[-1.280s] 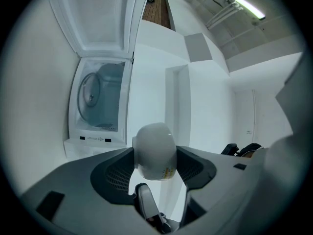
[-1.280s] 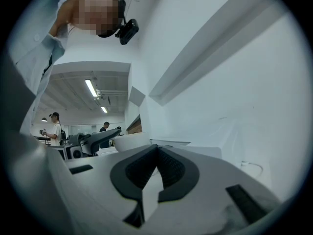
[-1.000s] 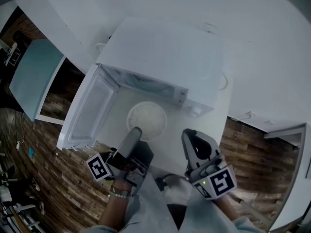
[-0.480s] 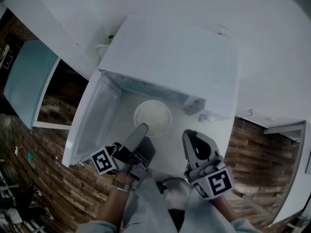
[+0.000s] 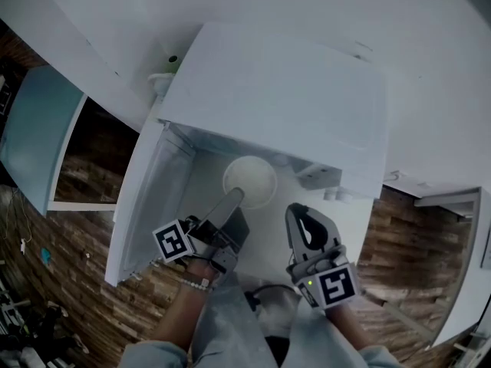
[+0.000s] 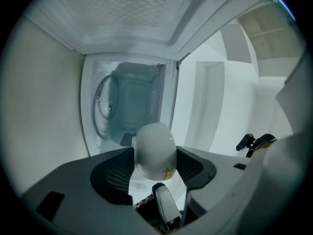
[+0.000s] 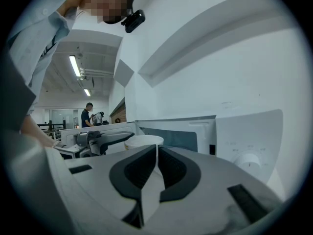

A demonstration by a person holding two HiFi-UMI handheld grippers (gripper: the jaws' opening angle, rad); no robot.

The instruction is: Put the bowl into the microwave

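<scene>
The white bowl point(image 5: 249, 181) hangs at the mouth of the white microwave point(image 5: 276, 98), just under the front edge of its top. My left gripper point(image 5: 234, 199) is shut on the bowl's near rim. In the left gripper view the bowl point(image 6: 154, 151) sits between the jaws of the left gripper point(image 6: 154, 156), with the lit cavity point(image 6: 129, 106) straight ahead. The microwave door point(image 5: 146, 198) stands swung open to the left. My right gripper point(image 5: 297, 215) hovers to the right of the bowl, shut and empty. In the right gripper view the right gripper point(image 7: 156, 153) shows its jaws pressed together, the bowl point(image 7: 143, 141) beyond them.
The microwave's control panel with a round knob point(image 7: 247, 160) is at the right of the opening. Brown wooden floor point(image 5: 399, 236) lies to both sides of the white counter. A pale blue panel point(image 5: 34, 129) stands at far left. Two people point(image 7: 90, 115) stand far off.
My left gripper has carried the bowl forward, from in front of the open door to the cavity's mouth. The right gripper has stayed shut beside it.
</scene>
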